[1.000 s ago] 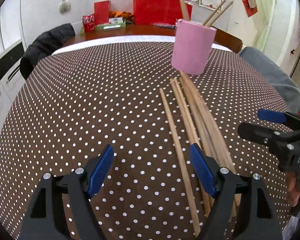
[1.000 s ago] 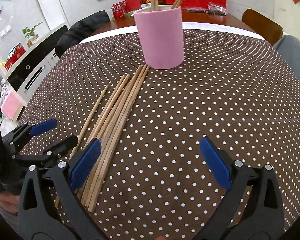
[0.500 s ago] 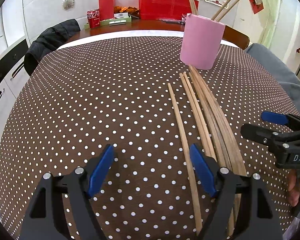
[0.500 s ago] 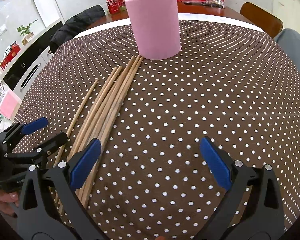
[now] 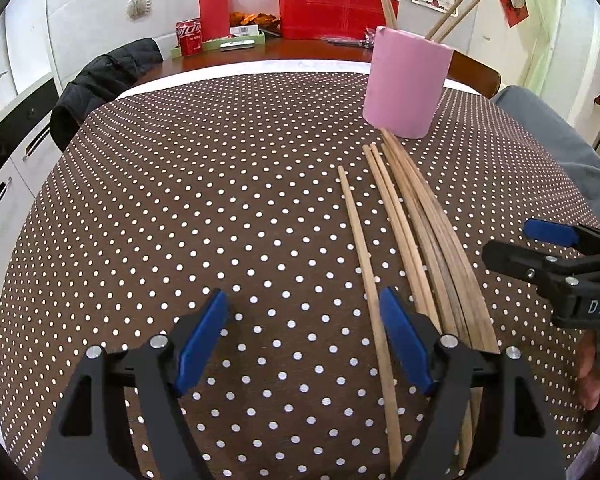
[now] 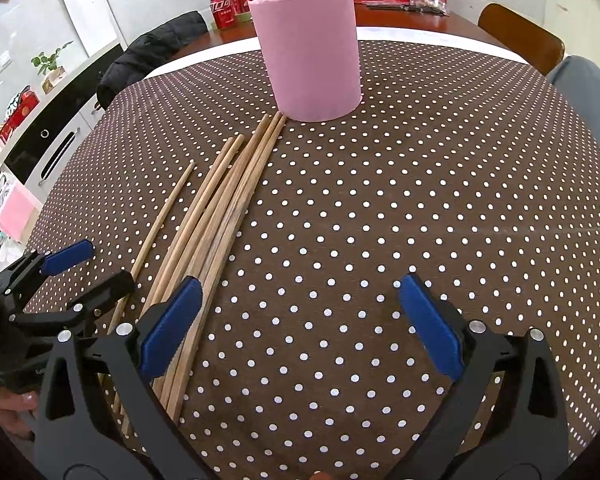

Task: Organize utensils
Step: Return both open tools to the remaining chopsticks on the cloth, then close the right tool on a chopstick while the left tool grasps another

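A pink cup (image 5: 406, 82) stands upright on the dotted brown tablecloth with three chopsticks (image 5: 448, 14) in it; it also shows in the right wrist view (image 6: 310, 52). Several wooden chopsticks (image 5: 412, 224) lie in a loose bundle from the cup's base toward me, also seen in the right wrist view (image 6: 220, 208). One chopstick (image 5: 364, 256) lies apart on the left. My left gripper (image 5: 304, 336) is open and empty, its right finger over the bundle's near ends. My right gripper (image 6: 300, 320) is open and empty, right of the bundle.
The round table (image 5: 180, 208) has a dark jacket (image 5: 100, 84) on a chair at its far left. A red bag (image 5: 332, 8) and a red can (image 5: 190, 36) sit on a sideboard behind. A wooden chair (image 6: 520, 36) and a person's grey-clad leg (image 5: 548, 140) are at the right.
Both grippers have moved forward toward the cup, which looks larger in the right wrist view. Both stay open. The chopsticks and cup have not moved.
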